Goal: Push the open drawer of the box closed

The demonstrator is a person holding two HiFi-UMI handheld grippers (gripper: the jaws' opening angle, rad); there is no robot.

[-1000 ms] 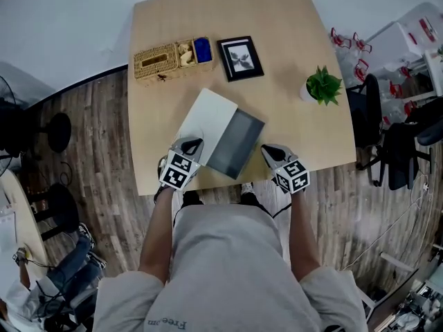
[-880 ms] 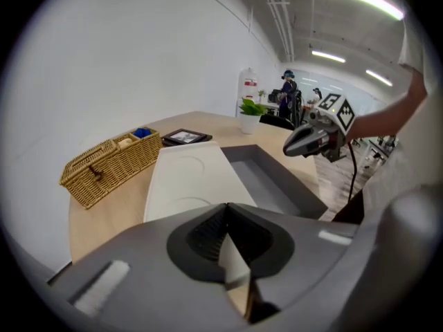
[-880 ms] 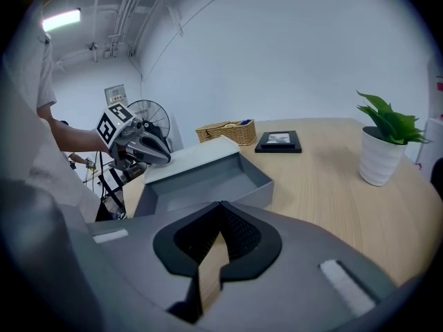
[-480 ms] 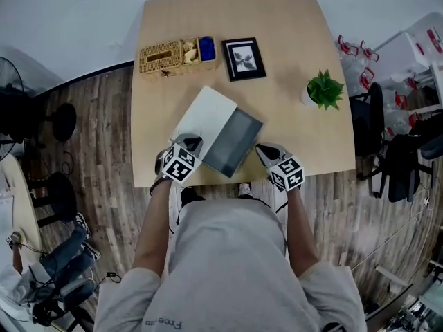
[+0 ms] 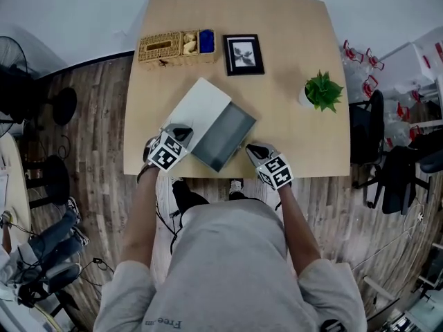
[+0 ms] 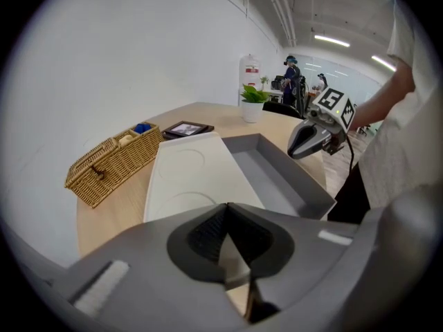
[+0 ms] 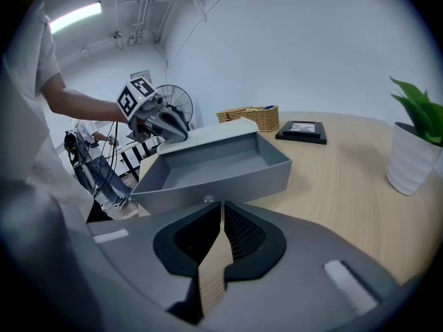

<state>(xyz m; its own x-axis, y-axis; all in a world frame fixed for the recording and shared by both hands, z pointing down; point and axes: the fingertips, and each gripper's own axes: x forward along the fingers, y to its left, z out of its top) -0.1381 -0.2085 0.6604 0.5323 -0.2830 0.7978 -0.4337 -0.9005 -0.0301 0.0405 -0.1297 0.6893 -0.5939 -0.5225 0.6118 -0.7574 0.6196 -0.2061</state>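
A white box [image 5: 199, 106] lies at an angle on the wooden table [image 5: 291, 33]. Its grey drawer [image 5: 223, 137] stands pulled out toward the near right. My left gripper [image 5: 181, 128] is shut and empty, its tip at the box's near left side; in the left gripper view [image 6: 226, 206] the white lid [image 6: 187, 178] and the drawer [image 6: 277, 175] lie just ahead. My right gripper [image 5: 250, 147] is shut and empty too, just short of the drawer's front. In the right gripper view [image 7: 222, 205] the drawer front [image 7: 221, 182] with its small knob [image 7: 208, 199] is right before the tips.
A wicker basket [image 5: 166, 47] with small items and a black picture frame [image 5: 243, 54] stand at the table's far side. A potted plant [image 5: 321, 90] is at the right. The near table edge [image 5: 311, 174] runs just behind the grippers. Chairs [image 5: 387, 164] stand right of the table.
The head view has shifted a little. Both grippers stay by the box; the right gripper has crept slightly closer to the drawer front. The drawer looks as far out as before.
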